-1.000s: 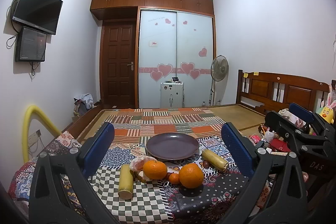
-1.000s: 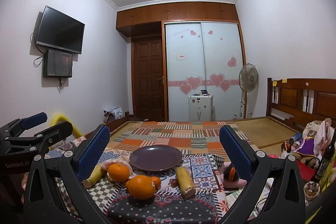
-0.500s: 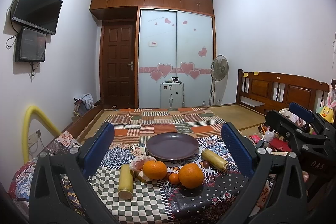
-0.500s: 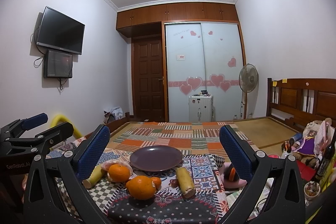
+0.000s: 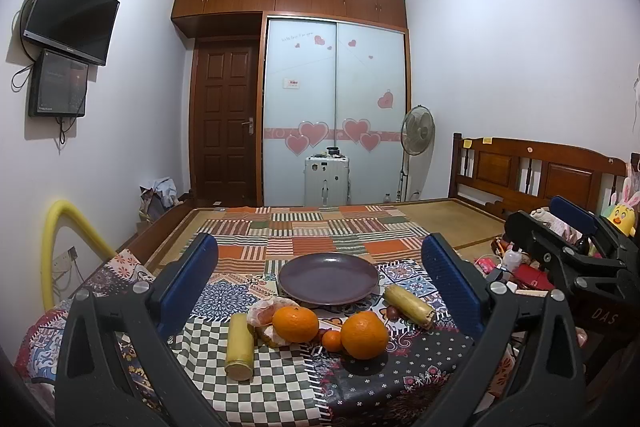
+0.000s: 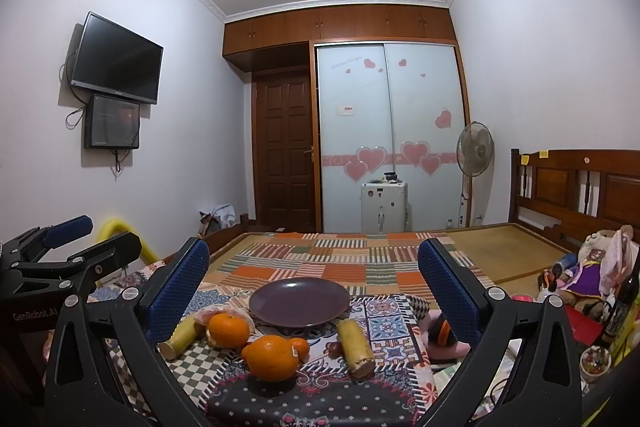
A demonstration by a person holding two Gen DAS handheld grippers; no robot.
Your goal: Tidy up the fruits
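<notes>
An empty purple plate sits on a patchwork cloth. In front of it lie two big oranges, a small orange and two yellow corn pieces. A peeled fruit in plastic lies by the left orange. My left gripper is open and empty, above the fruit. My right gripper is open and empty too; its arm shows at the right of the left wrist view. In the right wrist view the near orange is closest.
A pink object lies on the cloth right of the corn. Toys and bottles crowd the right side. A yellow tube arches at the left. A wooden bed frame and a fan stand behind.
</notes>
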